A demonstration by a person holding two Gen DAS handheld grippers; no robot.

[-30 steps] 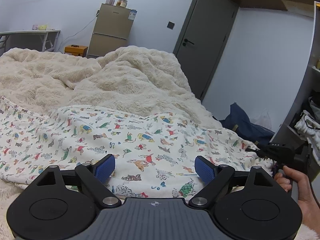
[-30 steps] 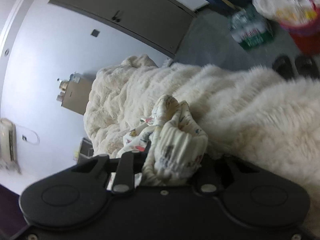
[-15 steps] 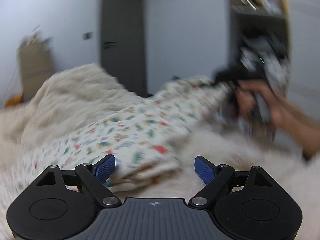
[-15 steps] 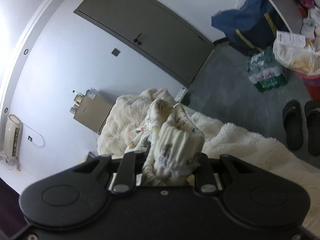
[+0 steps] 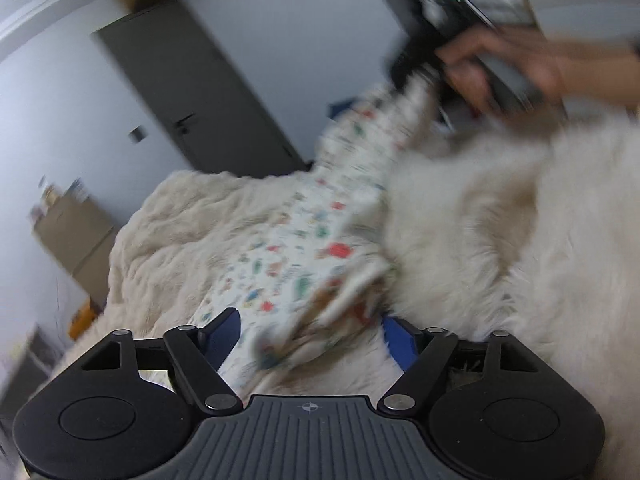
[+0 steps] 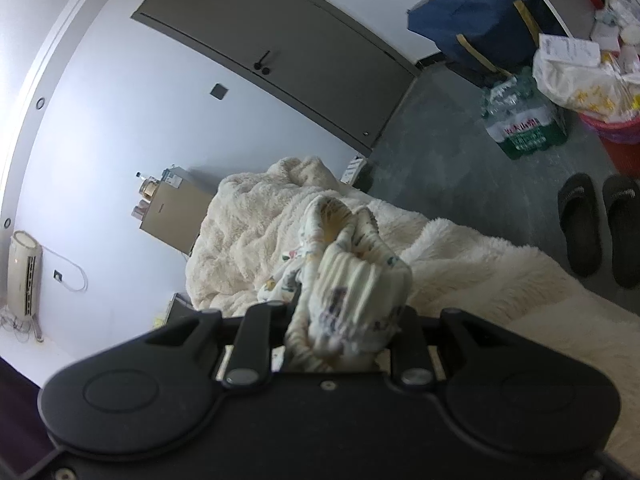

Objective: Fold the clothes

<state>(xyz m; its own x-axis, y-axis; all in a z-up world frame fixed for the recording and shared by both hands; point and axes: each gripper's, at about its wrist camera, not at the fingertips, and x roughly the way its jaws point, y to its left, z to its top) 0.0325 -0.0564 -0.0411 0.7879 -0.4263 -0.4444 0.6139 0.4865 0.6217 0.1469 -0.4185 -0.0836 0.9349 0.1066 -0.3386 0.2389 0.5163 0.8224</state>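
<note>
Material: thin printed cotton garment (image 5: 320, 240), soft, light and limp; I judge it will sag and slide on the plush blanket (image 5: 480, 240).
Location: garment draped across the bed, running from 6 o'clock toward 1 o'clock in my left view.
Left hand-held gripper (image 5: 312, 340): jaws closing, a loose fold between them, not yet pinched.
Right hand-held gripper (image 6: 344, 336): clenched on the ribbed cuff (image 6: 356, 280).
Hold advice: take hems or cuffs, where the doubled cloth resists slipping.

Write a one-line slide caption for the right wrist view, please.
Right hand-held gripper clamps the bunched ribbed cuff of a cream animal-print garment above a fluffy cream blanket.
</note>
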